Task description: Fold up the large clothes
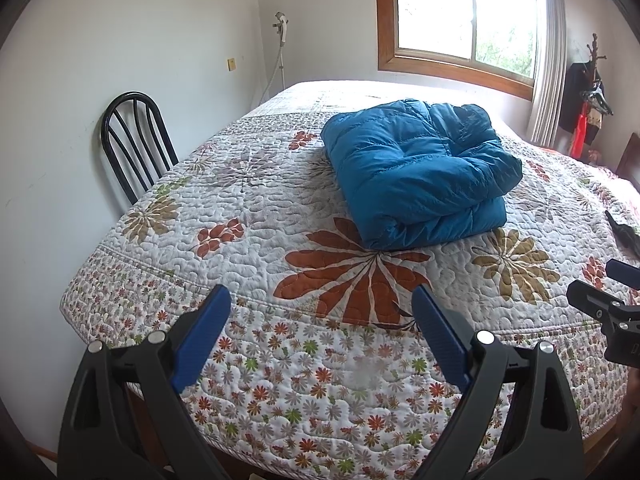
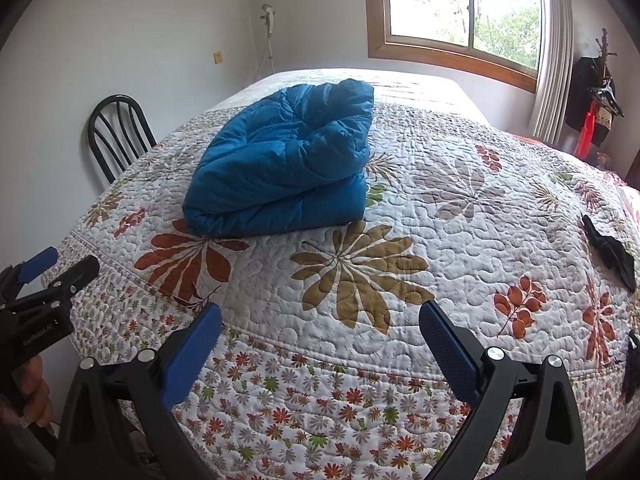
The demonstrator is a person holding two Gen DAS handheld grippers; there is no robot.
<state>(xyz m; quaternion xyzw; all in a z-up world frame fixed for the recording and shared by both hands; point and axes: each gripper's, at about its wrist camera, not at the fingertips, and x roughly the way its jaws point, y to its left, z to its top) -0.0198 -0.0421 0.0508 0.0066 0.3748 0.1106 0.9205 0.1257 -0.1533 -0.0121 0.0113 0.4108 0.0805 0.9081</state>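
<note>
A blue puffy jacket (image 1: 416, 168) lies folded into a thick bundle on the flowered quilt (image 1: 256, 216) of the bed; the right wrist view shows the same jacket (image 2: 288, 160) left of centre. My left gripper (image 1: 322, 304) hovers over the bed's near edge, well short of the jacket, open with nothing between its blue pads. My right gripper (image 2: 320, 322) is also open and empty, over the quilt (image 2: 440, 216) near the front edge. Each gripper shows at the edge of the other's view: right gripper (image 1: 612, 292), left gripper (image 2: 48, 272), with a hand (image 2: 32, 396) below it.
A black metal chair (image 1: 134, 140) stands against the wall left of the bed. Dark cloth pieces (image 2: 612, 254) lie on the quilt at the right. A coat rack with hanging clothes (image 1: 588, 100) stands by the window (image 1: 464, 12) and curtain.
</note>
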